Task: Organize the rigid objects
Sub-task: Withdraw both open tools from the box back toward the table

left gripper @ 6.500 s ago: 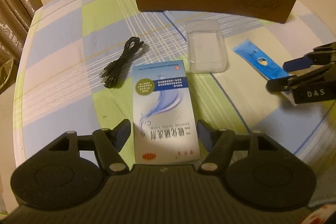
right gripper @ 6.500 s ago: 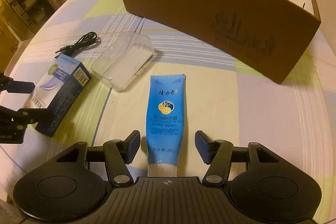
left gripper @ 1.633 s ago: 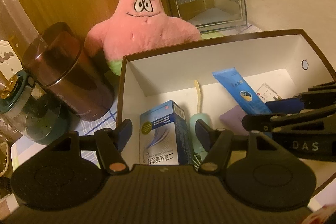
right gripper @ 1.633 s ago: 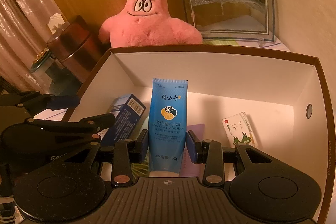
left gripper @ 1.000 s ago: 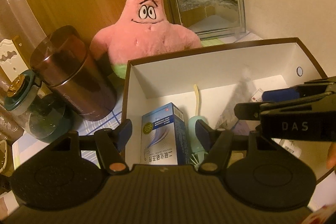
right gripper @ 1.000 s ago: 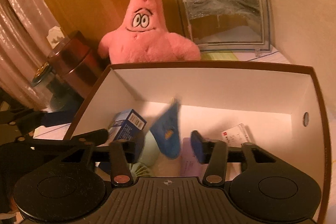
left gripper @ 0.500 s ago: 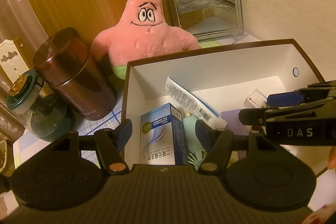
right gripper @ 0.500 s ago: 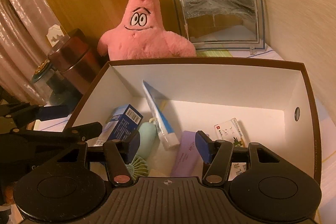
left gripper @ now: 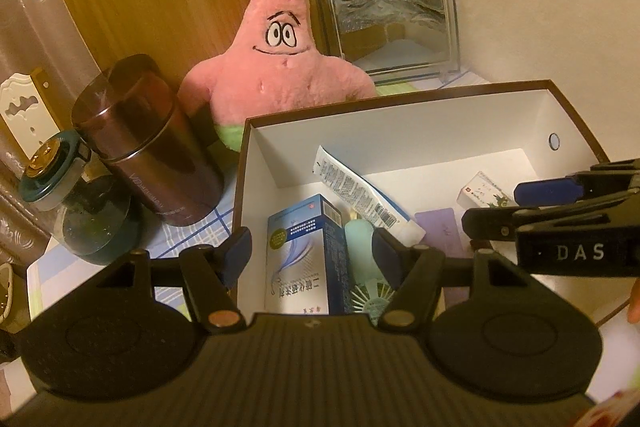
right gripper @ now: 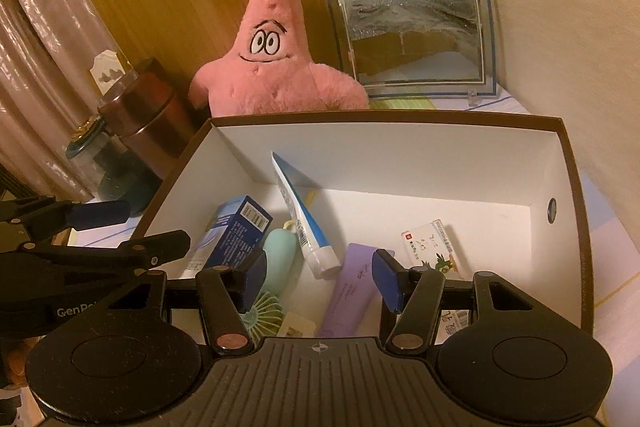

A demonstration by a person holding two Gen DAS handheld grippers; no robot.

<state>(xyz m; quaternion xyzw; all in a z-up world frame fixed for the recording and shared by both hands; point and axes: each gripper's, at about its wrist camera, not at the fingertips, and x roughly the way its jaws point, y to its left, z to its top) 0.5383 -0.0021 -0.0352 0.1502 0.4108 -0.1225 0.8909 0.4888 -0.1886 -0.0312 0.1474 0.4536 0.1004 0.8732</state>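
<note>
A brown box with a white inside holds the objects. The blue medicine carton stands at its left side. The blue cream tube leans against the back wall, printed back up. My left gripper is open above the carton, not touching it. My right gripper is open and empty above the box's front; it also shows from the side in the left wrist view.
In the box also lie a mint-green hand fan, a purple tube and a small white card box. Behind the box stand a pink star plush, a glass frame, a dark canister and a green jar.
My right gripper opened and the blue tube dropped into the box, coming to rest against the back wall. Both grippers have drawn back slightly. The carton stays where it was.
</note>
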